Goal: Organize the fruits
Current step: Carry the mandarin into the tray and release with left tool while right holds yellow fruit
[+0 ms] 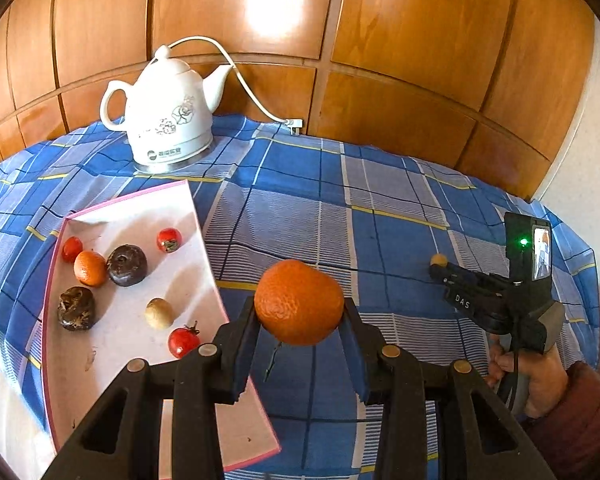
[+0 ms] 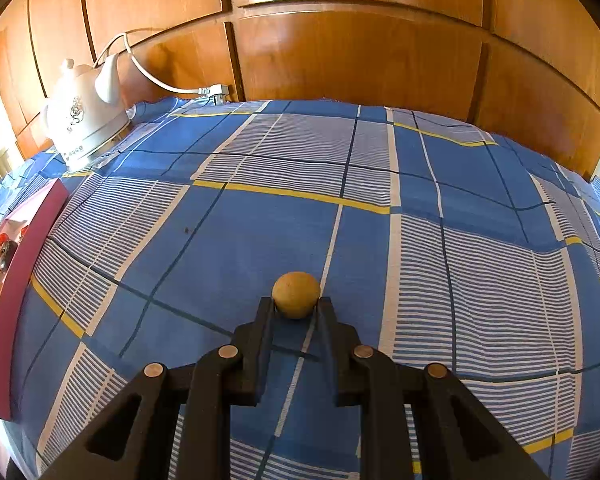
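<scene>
My left gripper (image 1: 299, 312) is shut on an orange mandarin (image 1: 299, 302) and holds it above the blue checked cloth, just right of the pink-rimmed tray (image 1: 196, 200). The tray holds several fruits: a small mandarin (image 1: 90, 268), two dark passion fruits (image 1: 127, 265), cherry tomatoes (image 1: 169, 239) and a tan longan (image 1: 159, 313). My right gripper (image 2: 296, 307) is shut on a tan longan (image 2: 296, 294) near the cloth. The right gripper also shows in the left wrist view (image 1: 440, 266) at the right.
A white ceramic kettle (image 1: 166, 116) stands at the back left, its cord and plug (image 1: 294, 124) lying by the wooden wall panels. The tray's edge (image 2: 16, 292) shows at the left of the right wrist view.
</scene>
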Tool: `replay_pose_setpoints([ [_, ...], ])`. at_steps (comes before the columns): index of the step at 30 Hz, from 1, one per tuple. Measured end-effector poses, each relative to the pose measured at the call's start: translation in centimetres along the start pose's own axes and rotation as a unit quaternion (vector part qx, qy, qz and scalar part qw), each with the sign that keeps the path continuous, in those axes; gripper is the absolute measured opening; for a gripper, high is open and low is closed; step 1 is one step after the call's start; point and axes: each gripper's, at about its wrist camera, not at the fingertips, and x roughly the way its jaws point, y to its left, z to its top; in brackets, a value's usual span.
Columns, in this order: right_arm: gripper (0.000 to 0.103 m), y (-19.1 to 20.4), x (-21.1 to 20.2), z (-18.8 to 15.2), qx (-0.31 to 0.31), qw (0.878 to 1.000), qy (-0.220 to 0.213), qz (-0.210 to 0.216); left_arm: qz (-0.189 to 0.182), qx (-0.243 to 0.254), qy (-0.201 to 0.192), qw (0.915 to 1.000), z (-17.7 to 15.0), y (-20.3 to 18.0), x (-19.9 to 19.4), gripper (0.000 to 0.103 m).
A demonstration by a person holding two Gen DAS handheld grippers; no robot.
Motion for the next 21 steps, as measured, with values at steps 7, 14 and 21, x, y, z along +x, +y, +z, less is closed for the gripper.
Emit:
replay_pose_setpoints([
  [7, 0.022, -0.1, 0.0, -0.1, 0.0, 1.0, -0.001, 0.0, 0.017, -0.033, -0.013, 0.9992, 0.4, 4.3, -1.8, 0.04],
  [14, 0.022, -0.3, 0.0, -0.1, 0.006, 1.0, -0.002, 0.007, 0.061, -0.082, -0.009, 0.9947, -1.9, 11.3, -3.9, 0.04],
  [21, 0.022, -0.2, 0.1, -0.1, 0.006, 1.0, -0.001, 0.008, 0.081, -0.117, 0.021, 0.9895, -4.8, 13.9, -2.8, 0.04],
])
